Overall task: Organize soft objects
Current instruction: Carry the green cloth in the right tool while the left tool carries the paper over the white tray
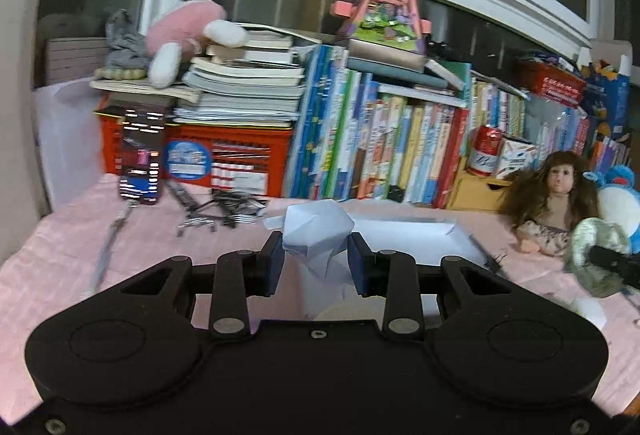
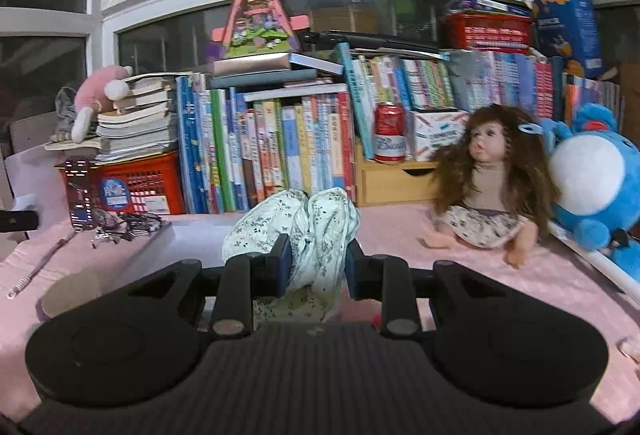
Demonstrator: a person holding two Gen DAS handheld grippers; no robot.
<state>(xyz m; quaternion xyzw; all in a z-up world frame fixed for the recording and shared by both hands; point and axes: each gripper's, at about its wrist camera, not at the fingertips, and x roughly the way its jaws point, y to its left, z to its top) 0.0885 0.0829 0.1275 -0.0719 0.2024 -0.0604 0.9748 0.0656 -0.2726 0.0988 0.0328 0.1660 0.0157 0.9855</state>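
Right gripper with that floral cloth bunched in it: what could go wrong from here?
The floral cloth is pinched only at a fold by the right gripper, with loose fabric hanging below, so it may slip or drag on the pink tablecloth. The doll sits close to the right and a swing could topple it. The left gripper holds crumpled white paper, which may crush further.
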